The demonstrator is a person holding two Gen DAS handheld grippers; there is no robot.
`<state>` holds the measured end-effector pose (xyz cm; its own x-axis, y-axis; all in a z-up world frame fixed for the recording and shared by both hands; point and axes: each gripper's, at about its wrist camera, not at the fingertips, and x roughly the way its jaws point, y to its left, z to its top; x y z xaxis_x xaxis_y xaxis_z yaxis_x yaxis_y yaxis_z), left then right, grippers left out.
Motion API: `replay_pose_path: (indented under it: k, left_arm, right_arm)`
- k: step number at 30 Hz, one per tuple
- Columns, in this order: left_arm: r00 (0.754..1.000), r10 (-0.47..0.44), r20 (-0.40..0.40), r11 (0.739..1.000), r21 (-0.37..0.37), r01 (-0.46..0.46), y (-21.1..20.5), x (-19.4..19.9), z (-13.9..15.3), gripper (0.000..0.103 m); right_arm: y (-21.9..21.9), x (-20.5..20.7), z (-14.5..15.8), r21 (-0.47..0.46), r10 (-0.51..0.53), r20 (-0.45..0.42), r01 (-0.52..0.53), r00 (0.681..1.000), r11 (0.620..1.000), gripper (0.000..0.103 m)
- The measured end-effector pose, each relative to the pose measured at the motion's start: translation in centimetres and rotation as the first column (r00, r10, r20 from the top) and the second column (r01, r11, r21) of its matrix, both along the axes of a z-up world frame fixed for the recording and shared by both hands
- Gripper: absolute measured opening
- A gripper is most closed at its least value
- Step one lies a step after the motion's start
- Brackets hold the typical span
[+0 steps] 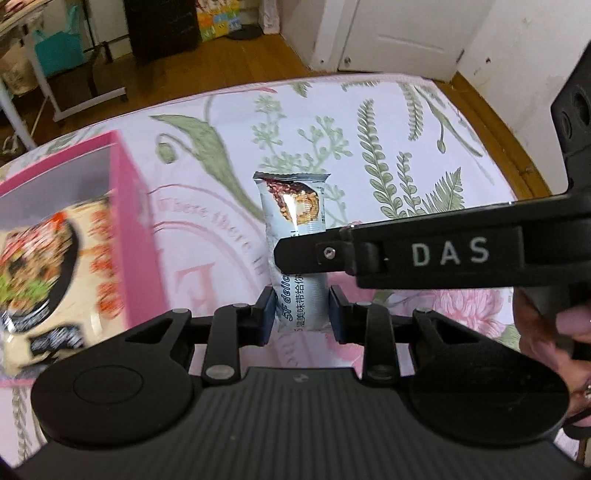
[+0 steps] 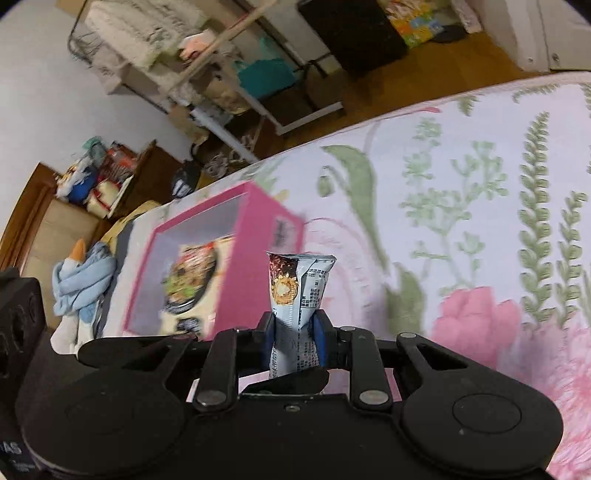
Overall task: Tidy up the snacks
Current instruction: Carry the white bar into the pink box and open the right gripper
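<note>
A silver-blue snack bar [image 1: 291, 206] stands upright above the floral bedspread, with my left gripper [image 1: 301, 314] shut on its lower end. My right gripper's finger [image 1: 314, 254] reaches in from the right and lies across the bar's middle. In the right wrist view my right gripper [image 2: 293, 332] is shut on the waist of the snack bar [image 2: 299, 280], which looks like the same one. A pink box [image 1: 125, 192] lies to the left with a noodle packet [image 1: 37, 258] inside; in the right wrist view the pink box [image 2: 258, 236] is just left of the bar.
The bedspread [image 1: 406, 147] covers a bed that ends at a wooden floor [image 1: 280, 55] beyond. A white door [image 1: 406, 33] is at the back right. A hand [image 1: 554, 332] holds the right gripper. Cluttered shelves [image 2: 207, 81] and a blue cloth [image 2: 81, 280] lie off the bed.
</note>
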<state>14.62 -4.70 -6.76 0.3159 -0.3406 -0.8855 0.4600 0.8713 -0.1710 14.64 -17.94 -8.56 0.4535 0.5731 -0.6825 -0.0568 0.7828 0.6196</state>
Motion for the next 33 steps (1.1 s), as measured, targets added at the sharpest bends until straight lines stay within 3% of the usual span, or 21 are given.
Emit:
replay_pose_path:
  k: [13, 19, 24, 33]
  left_arm:
    - [0.986, 0.131, 0.099, 0.99, -0.071, -0.124, 12.9, -2.0, 5.1, 0.029]
    - [0.976, 0.205, 0.078, 0.978, -0.056, -0.201, 20.0, -0.8, 4.9, 0.031]
    - [0.961, 0.268, 0.065, 0.963, -0.024, -0.267, 24.5, 0.7, 3.6, 0.032]
    - [0.949, 0.313, 0.046, 0.95, 0.004, -0.313, 27.3, 4.0, 0.2, 0.034]
  right_arm:
    - [11.0, 1.2, 5.3, 0.021, 0.153, 0.079, -0.155, 0.985, 0.988, 0.027]
    - [17.3, 3.9, 4.6, 0.071, 0.242, 0.048, -0.245, 0.969, 0.967, 0.027]
    - [21.7, 6.6, 2.5, 0.138, 0.266, -0.017, -0.261, 0.964, 0.955, 0.027]
    - [24.4, 9.6, -0.2, 0.127, 0.258, -0.066, -0.248, 0.964, 0.96, 0.027]
